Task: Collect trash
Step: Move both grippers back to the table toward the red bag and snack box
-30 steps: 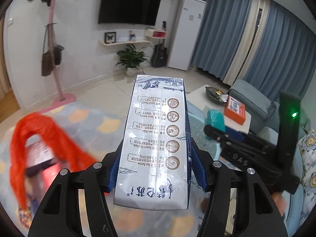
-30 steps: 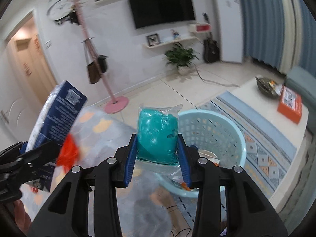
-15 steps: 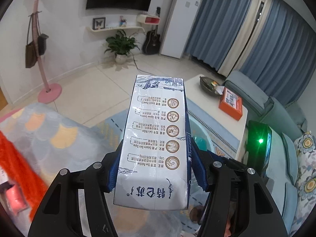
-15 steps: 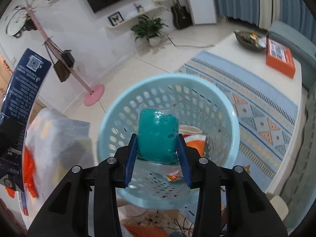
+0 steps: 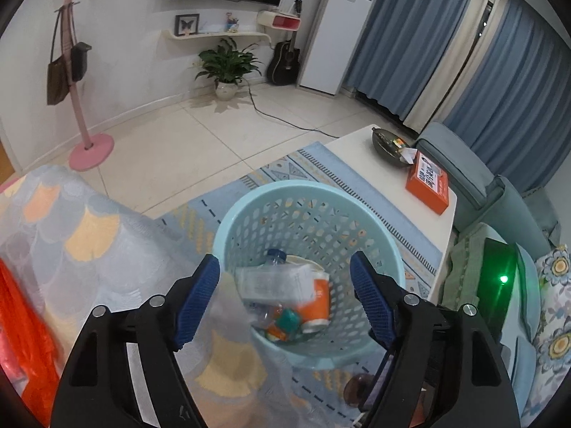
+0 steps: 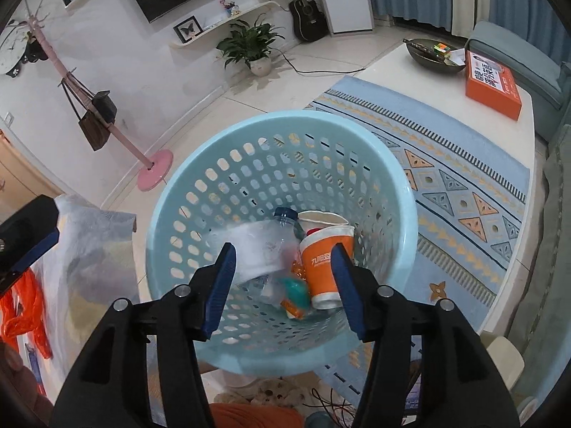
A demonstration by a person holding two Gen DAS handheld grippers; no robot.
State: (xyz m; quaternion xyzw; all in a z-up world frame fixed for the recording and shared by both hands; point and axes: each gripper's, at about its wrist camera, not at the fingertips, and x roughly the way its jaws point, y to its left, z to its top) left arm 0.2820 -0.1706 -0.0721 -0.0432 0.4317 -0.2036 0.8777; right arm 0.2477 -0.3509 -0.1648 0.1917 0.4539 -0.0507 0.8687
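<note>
**Both grippers spread above the waste basket**

We hold the left gripper [image 5: 285,296] over the light-blue perforated basket [image 5: 249,214], its blue-padded fingers [image 5: 198,299] spread wide with nothing between them. We hold the right gripper [image 6: 283,285] above the same basket [image 6: 178,185], fingers likewise apart and empty.

Inside the basket, the left view shows a blurred white carton [image 5: 274,283] at the centre; we cannot tell whether it rests on the pile or is in mid-air. An orange paper cup [image 5: 317,303] lies at 3 o'clock from the carton, and a teal packet [image 5: 287,321] sits at 6 o'clock. A clear bottle with a blue cap [image 5: 276,254] shows at 12 o'clock.

In the right view, the orange cup [image 6: 321,264] lies on its side, with the teal packet [image 6: 298,290] just beside it at 8 o'clock.

The basket stands on a patterned blue rug [image 6: 446,164]. A white table [image 6: 392,67] at 2 o'clock carries an orange box [image 6: 492,82].
</note>
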